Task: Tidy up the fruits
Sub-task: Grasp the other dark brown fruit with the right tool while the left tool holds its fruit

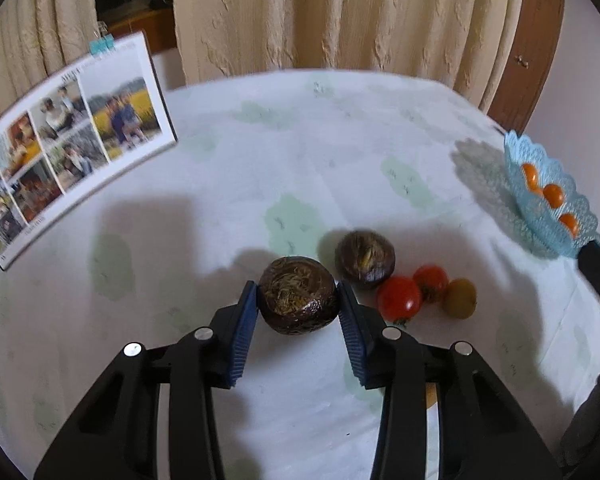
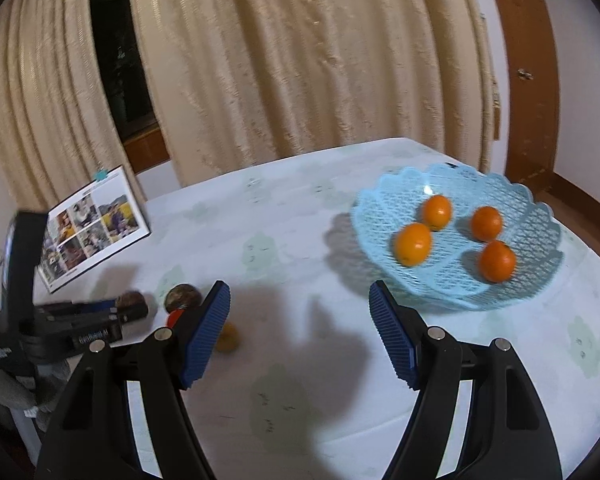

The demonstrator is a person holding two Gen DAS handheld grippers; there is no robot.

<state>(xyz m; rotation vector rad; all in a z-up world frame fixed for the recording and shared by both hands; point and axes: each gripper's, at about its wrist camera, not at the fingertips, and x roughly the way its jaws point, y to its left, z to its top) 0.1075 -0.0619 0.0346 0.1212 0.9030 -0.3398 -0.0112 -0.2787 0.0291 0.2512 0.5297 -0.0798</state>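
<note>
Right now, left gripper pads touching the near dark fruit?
Touching. In the left wrist view both blue pads of the left gripper press the near dark fruit; no gap shows.

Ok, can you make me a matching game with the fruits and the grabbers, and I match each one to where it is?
Things:
1. oranges
2. dark brown fruit
3. red tomato
4. right gripper

Places or states:
A. lying on the tablecloth beside another tomato
B. open, nothing between its fingers
C. inside the blue basket
D. between the fingers of the left gripper

Right pairs: 1-C, 2-D, 3-A, 4-B
</note>
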